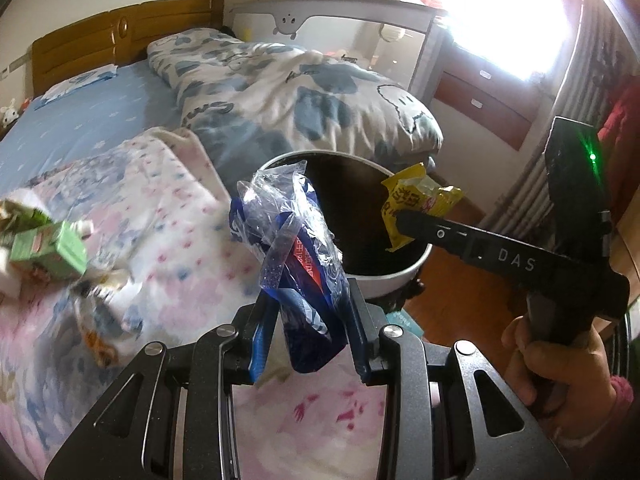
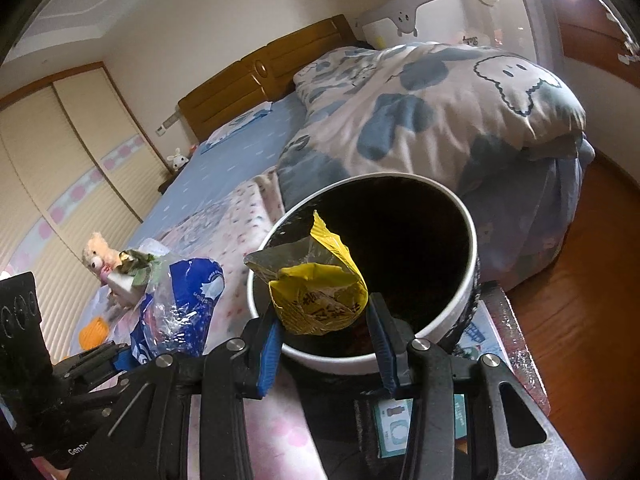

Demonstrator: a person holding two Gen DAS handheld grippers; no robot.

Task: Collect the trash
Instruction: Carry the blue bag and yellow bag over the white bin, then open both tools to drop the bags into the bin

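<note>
Left tongs (image 1: 308, 320) clamp a blue wrapper (image 1: 296, 264) beside the bin (image 2: 460, 308), while right tongs (image 2: 324, 332) clamp a yellow wrapper (image 2: 316, 292) over its dark mouth.

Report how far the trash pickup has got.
Done: nothing visible in the dark bin. In hand: the left gripper clamps a blue plastic bag, the right gripper a yellow wrapper over the bin mouth. Left: drop both; a green carton and scraps remain on the bed.
</note>
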